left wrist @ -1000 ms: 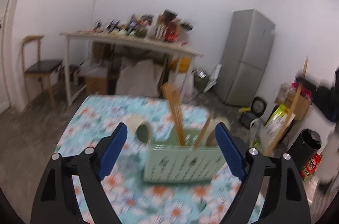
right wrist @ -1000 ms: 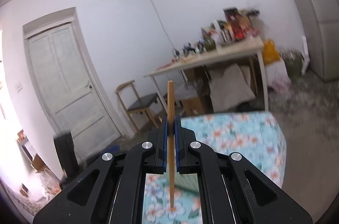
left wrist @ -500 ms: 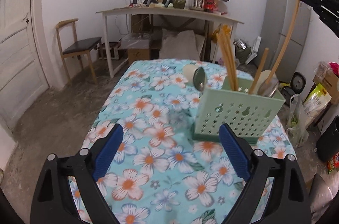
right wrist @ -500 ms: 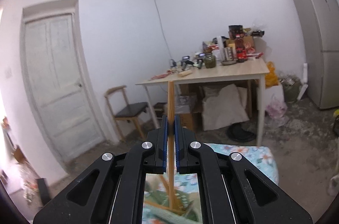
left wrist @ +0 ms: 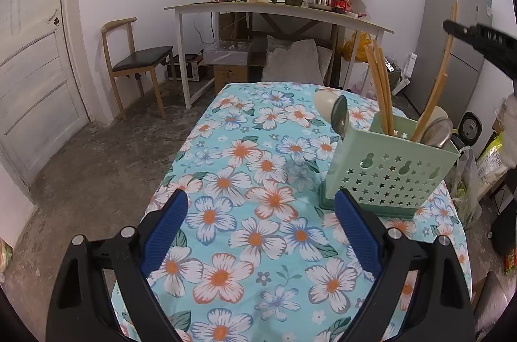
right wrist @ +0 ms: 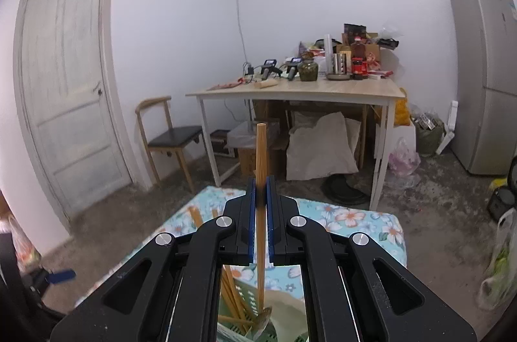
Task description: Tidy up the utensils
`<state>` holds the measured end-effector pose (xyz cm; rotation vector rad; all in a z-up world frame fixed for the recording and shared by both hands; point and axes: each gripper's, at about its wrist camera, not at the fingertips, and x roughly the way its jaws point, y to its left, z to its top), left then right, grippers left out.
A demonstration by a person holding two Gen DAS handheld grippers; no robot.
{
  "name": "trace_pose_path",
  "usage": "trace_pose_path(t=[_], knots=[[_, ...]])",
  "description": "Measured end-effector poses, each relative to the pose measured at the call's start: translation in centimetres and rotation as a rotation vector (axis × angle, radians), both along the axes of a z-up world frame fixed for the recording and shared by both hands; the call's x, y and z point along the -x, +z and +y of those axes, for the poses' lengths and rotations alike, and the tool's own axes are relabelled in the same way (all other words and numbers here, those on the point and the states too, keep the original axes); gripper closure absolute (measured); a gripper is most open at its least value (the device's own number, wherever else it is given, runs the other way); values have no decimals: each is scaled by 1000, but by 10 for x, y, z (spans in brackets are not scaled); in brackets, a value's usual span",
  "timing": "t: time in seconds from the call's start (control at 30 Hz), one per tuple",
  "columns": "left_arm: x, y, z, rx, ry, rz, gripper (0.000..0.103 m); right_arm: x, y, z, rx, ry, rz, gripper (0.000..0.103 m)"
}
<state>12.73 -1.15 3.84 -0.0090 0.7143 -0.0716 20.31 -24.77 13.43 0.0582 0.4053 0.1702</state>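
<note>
A pale green perforated utensil holder (left wrist: 387, 177) stands on the flower-patterned tablecloth (left wrist: 258, 180), right of centre. It holds several wooden chopsticks (left wrist: 381, 90) and spoons (left wrist: 434, 128); two more spoon bowls (left wrist: 336, 112) stick up at its left end. My left gripper (left wrist: 260, 212) is open and empty, low over the cloth just in front-left of the holder. My right gripper (right wrist: 260, 190) is shut on a long wooden utensil handle (right wrist: 261, 154), held upright above the holder (right wrist: 242, 329). The handle's lower end (left wrist: 436, 90) reaches down into the holder's right side.
Beyond the table stand a cluttered wooden desk (left wrist: 281, 12), a chair (left wrist: 135, 64), a white door (left wrist: 32, 77) on the left and a grey fridge (left wrist: 458, 44) on the right. Bags and a rice cooker (left wrist: 470, 128) sit on the floor at right.
The holder stood between my left fingers; that gripper has drawn back and tipped down. My right gripper carried the wooden utensil across until its lower end entered the holder.
</note>
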Motion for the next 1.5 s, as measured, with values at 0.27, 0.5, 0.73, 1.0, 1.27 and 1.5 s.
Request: trace_pose_path(t=[0.27,0.5,0.73,1.0,1.27,1.5], knots=[[1,3,2,-9,10,-7,13,21,-16,17,106,33,21,74],[5,2,0,-13,-3,-9,11,55,2,5,36,26,-13,51],[18,3,-7,-8,-32,-28,6,108,1,-3,-34,1,-28,11],[29,6,-20,-32,-77,-40,6,143,-53,7,-95,-112,165,8],[42,2,-17,-55,-33,-52,6,153,-73,14,-52,-273,286,8],[45,2,-8,-108,82,-49,6,167,-80,11,13,-356,284,8]])
